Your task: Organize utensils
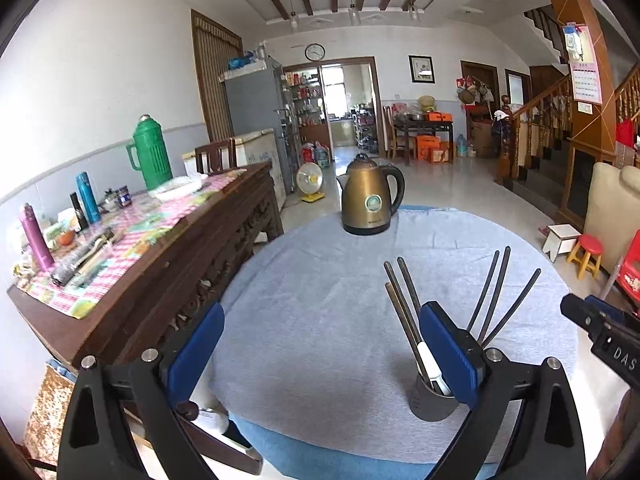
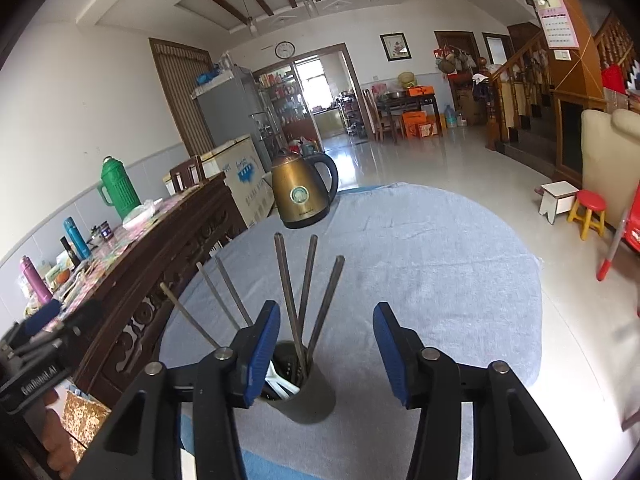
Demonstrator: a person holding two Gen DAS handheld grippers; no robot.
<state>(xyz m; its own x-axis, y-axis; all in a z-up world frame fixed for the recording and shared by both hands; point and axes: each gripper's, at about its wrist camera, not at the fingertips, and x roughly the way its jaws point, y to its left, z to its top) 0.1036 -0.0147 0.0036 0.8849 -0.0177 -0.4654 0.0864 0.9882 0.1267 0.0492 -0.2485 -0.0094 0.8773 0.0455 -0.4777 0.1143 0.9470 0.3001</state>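
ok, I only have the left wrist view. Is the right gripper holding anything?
Observer: No. The right gripper is open, with nothing between its fingers.
Operator: My own finger hides the holder's mouth. What's in it?
Observer: The holder shows its rim in the right wrist view. The chopsticks stand inside, and a white utensil lies low on its left side.
Operator: Where is the holder relative to the right fingers?
Observer: Below the gap, nearer the left finger, which overlaps its rim in the picture.
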